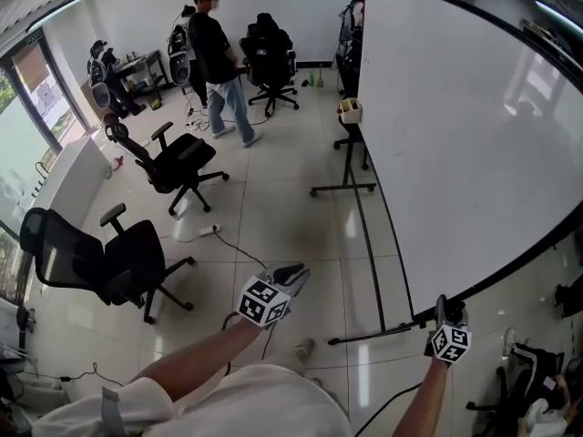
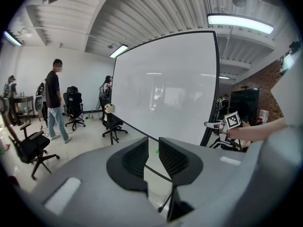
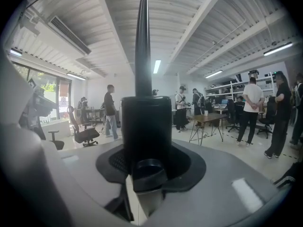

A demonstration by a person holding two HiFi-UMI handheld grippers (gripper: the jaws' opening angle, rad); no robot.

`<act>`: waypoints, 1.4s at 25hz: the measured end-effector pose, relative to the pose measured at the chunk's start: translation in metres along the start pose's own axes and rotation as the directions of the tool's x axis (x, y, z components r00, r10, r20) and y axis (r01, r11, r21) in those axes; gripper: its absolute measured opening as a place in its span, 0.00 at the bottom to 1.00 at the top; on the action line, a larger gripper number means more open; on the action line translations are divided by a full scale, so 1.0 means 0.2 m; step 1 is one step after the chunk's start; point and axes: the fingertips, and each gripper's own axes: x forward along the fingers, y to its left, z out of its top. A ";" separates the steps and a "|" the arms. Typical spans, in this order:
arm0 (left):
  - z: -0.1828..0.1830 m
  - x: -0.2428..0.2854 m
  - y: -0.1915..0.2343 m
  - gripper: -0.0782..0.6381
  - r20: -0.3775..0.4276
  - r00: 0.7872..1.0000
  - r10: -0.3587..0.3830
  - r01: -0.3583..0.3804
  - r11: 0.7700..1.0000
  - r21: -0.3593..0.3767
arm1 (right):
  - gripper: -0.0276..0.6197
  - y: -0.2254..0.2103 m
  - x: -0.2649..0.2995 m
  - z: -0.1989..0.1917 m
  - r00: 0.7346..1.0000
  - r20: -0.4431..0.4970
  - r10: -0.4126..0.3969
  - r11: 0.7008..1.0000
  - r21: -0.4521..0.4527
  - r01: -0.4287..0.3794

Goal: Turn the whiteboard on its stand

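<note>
- Tiled floor [image 1: 273,203] beneath whiteboard [image 1: 474,135]: mind stand [image 1: 343,188].
- Right gripper [image 1: 444,308] clamps whiteboard's lower corner; swing steadily.
- Left gripper [image 1: 291,273], jaws slightly apart, empty, beside whiteboard.

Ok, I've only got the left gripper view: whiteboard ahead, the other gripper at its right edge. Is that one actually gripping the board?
Observer: Yes. In the right gripper view, the right gripper is shut on the black frame of the whiteboard. The frame runs straight up from between its jaws.
Operator: Anything on the floor near my gripper?
Observer: The head view shows a power strip and its cable on the floor. They lie ahead and to the left of the left gripper.
Operator: And past the board's far side?
Observer: The right gripper view shows several people standing around a table.
</note>
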 end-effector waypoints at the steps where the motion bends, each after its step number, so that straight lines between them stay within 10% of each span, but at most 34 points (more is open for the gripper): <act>1: -0.01 -0.03 -0.03 0.23 0.001 1.000 0.009 -0.009 1.000 0.000 | 0.30 0.01 -0.01 0.00 1.000 -0.001 0.004 1.000 -0.002 -0.004; 15: -0.14 -0.39 -0.22 0.23 0.037 0.992 0.122 -0.120 0.992 -0.038 | 0.30 0.06 -0.15 -0.06 1.000 -0.007 -0.011 1.000 0.004 0.011; 35: -0.20 -0.47 -0.21 0.23 0.051 0.998 0.036 -0.033 0.998 -0.057 | 0.30 -0.11 -0.61 -0.18 0.998 -0.012 -0.065 0.997 0.032 0.065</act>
